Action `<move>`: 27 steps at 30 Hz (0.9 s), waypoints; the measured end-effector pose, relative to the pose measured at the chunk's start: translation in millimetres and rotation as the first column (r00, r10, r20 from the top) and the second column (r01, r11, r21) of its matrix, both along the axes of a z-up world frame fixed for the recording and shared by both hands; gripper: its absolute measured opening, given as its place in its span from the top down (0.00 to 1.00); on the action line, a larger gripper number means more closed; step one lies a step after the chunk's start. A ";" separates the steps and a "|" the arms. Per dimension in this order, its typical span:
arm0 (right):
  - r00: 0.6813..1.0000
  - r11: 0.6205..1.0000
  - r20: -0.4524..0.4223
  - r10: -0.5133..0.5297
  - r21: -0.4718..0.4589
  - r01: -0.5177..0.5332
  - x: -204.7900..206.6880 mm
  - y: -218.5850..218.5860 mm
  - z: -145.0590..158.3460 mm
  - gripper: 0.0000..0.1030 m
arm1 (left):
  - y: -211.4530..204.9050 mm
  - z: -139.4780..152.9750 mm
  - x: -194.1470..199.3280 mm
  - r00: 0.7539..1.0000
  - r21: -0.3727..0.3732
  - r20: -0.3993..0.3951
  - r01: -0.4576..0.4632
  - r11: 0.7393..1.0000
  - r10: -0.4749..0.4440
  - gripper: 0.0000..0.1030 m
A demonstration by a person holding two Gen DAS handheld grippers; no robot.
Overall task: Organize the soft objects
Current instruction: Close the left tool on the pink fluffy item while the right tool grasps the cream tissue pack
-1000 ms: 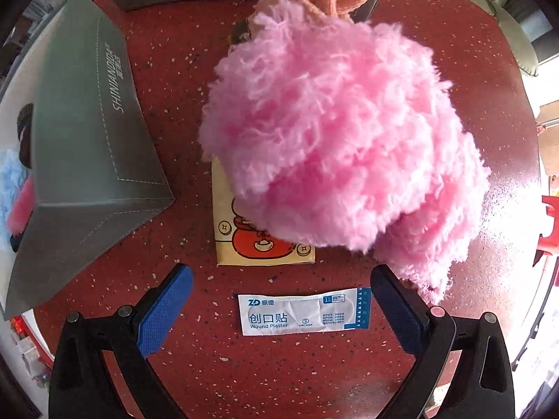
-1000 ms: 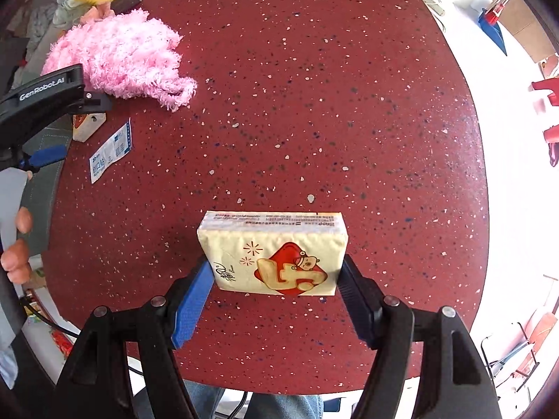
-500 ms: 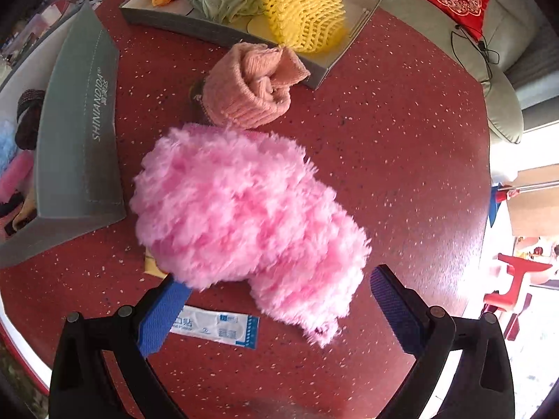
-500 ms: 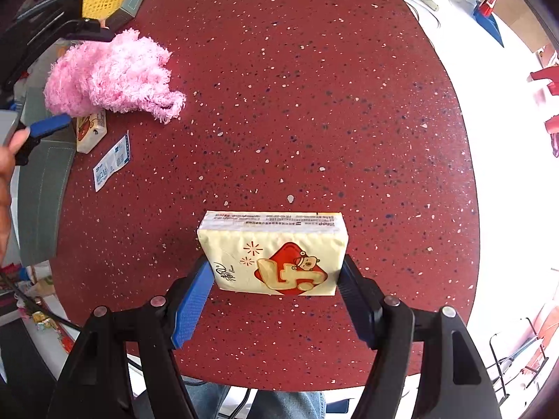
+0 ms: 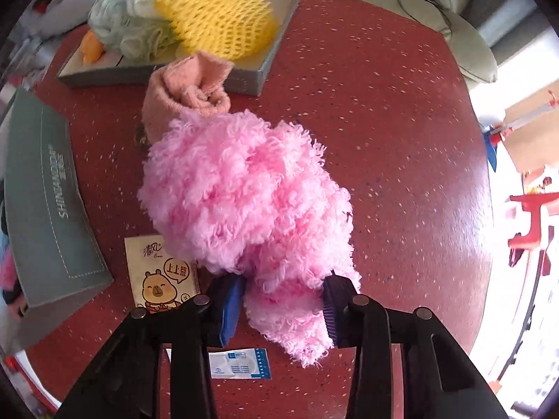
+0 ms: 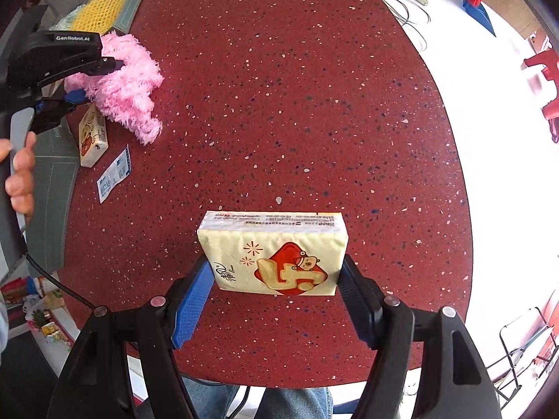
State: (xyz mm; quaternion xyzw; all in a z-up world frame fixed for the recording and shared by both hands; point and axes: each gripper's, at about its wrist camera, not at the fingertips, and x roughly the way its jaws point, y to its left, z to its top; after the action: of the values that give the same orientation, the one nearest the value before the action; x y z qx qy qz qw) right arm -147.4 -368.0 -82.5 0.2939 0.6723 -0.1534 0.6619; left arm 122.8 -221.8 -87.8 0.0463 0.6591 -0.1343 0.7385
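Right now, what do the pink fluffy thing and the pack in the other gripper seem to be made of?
Pink fluffy thing: likely soft synthetic yarn, matte; long loose fibres stick out everywhere.
Tissue pack: probably thin glossy plastic film over paper tissues; printed wrapper, sealed seam on top.

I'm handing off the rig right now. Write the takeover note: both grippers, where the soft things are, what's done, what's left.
Left gripper: jaws have just closed on the tail end of the fluffy pink item, which is now pinched between the pads.
Right gripper: shut on the tissue pack, above the red table.
Already in the grey tray: yellow foam net, pale green puff.
On the table: rolled peach cloth, small tissue packet, plaster sachet, grey box.
Left: stow both held items, then probably the peach cloth.
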 end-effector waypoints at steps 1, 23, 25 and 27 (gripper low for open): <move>1.000 1.000 0.002 0.002 -0.005 -0.002 0.6 1.4 4.1 0.28 | -4.6 4.5 -3.9 0.999 -0.002 0.013 0.038 0.999 -0.038 0.66; 0.997 0.998 -0.066 0.032 -0.056 -0.036 -23.5 25.5 10.3 0.19 | 35.0 35.0 -43.6 0.981 -0.052 0.023 0.192 0.980 -0.191 0.05; 0.998 0.997 -0.066 0.020 -0.069 -0.025 -21.9 16.9 14.3 0.11 | 15.2 38.0 -14.2 0.990 -0.078 0.029 0.139 0.987 -0.137 0.05; 0.998 0.997 -0.061 0.016 -0.070 -0.021 -21.6 8.6 18.5 0.03 | -4.9 30.1 13.1 0.995 -0.068 0.010 0.095 0.993 -0.095 0.05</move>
State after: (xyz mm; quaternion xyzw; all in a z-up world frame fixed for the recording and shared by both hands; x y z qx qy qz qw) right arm -169.0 -359.4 -64.0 0.2592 0.6887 -0.1799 0.6528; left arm 135.9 -226.7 -57.7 0.0527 0.6487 -0.1917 0.7347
